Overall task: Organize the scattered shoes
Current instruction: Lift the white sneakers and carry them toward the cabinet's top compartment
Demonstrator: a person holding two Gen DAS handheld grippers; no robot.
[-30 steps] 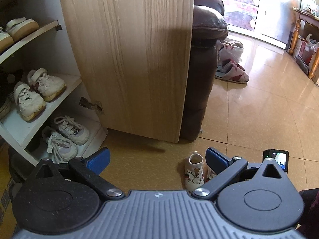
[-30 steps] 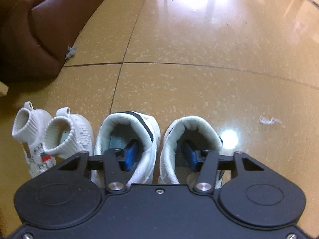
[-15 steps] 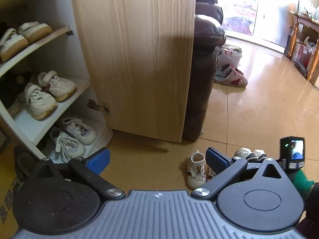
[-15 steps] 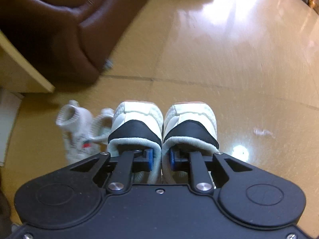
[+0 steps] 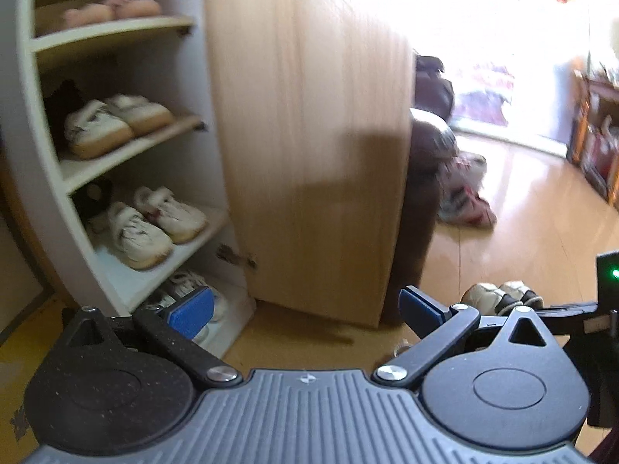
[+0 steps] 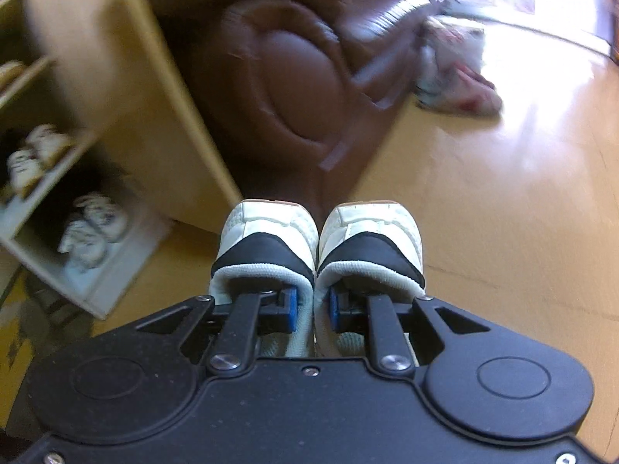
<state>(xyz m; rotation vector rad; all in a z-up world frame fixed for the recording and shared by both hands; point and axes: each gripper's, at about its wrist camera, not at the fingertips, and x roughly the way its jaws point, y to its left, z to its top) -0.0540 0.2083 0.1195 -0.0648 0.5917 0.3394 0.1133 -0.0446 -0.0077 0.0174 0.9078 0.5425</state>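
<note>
Up off the floor [image 6: 503, 193], the pair of white sneakers [image 6: 317, 239] hangs side by side from the right claw [image 6: 312, 307]; one blue pad sits inside each shoe, pinching the two inner collars together between them; the toes point toward the brown sofa [image 6: 294, 89]. Meanwhile the left claw [image 5: 305, 309] stands wide open and empty, facing the open shoe cabinet [image 5: 127, 147]; other shoes line its shelves beside the wooden door [image 5: 309, 135].
</note>
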